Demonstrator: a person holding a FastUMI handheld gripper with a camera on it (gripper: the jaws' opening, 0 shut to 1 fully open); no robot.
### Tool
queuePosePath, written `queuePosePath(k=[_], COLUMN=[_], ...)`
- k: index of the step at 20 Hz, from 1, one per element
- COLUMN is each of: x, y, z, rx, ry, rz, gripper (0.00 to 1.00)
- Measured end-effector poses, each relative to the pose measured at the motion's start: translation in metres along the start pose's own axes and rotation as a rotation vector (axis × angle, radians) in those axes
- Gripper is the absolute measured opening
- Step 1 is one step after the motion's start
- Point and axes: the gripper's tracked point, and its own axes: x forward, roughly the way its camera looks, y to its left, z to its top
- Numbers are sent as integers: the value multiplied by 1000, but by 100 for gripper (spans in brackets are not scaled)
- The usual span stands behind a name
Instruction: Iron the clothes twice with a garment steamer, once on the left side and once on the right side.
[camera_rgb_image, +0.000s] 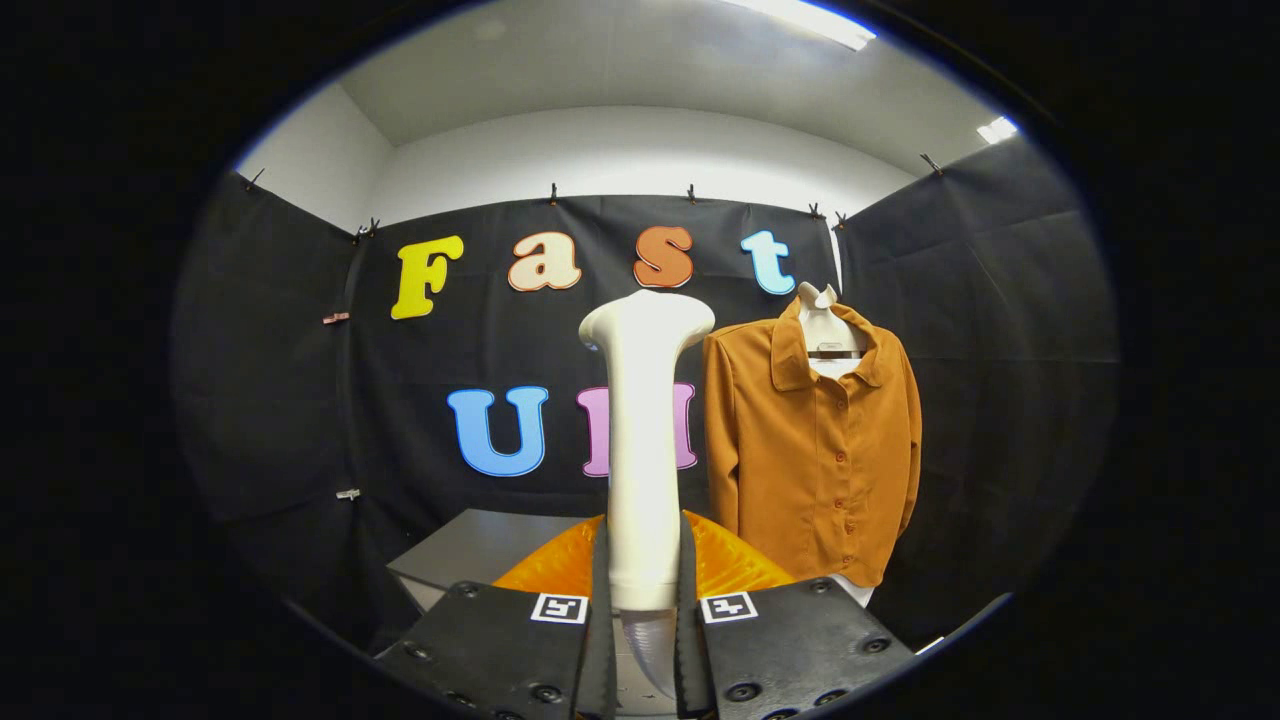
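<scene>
A white garment steamer (642, 440) stands upright between my fingers, its flared head at the top. My gripper (643, 610) is shut on the steamer's handle, both black fingers pressing its sides. An orange-brown buttoned shirt (815, 450) hangs on a white mannequin hanger (826, 325) beyond the fingers, to the right of the steamer and some way off against the black cloth. The steamer head is apart from the shirt, left of its near sleeve.
An orange ribbed piece (725, 560) sits just behind the fingers at the steamer's foot. A grey table top (470, 548) lies to the left below it. Black cloth walls (1000, 330) close in on three sides.
</scene>
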Motion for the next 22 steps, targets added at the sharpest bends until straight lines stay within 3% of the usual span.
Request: queuePosePath(k=[22], x=[1], y=[15], z=[-2], rx=[-17], ry=[3], rz=[-4], gripper=[26])
